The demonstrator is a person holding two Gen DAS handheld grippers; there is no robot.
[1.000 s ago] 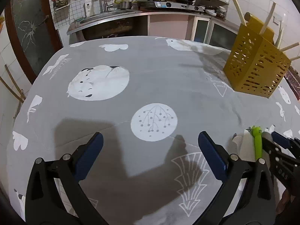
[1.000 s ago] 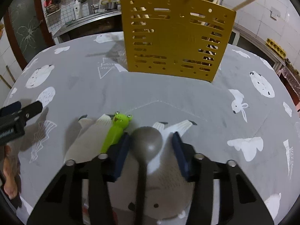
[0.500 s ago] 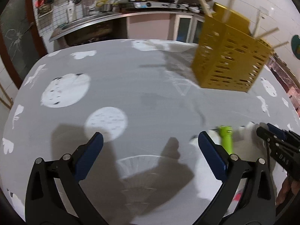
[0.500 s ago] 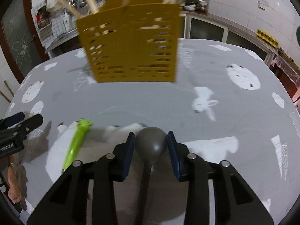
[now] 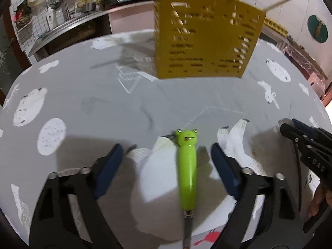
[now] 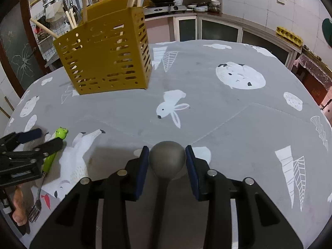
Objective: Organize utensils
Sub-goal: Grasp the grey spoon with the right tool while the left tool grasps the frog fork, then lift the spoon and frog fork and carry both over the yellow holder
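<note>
Glossy green plastic fork handle (image 5: 186, 172), matt grey spoon (image 6: 167, 159), printed cloth tablecloth (image 6: 228, 112)

Left gripper (image 5: 165, 155) closing (perhaps untouched); right gripper (image 6: 167, 159) clamped

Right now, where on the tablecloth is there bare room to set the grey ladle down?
Free: the grey printed tablecloth ahead and right of the right gripper, which grips the grey ladle, and right of the yellow slotted utensil holder. Crowded: the near left, where the closing left gripper straddles the green frog-handled fork.
</note>
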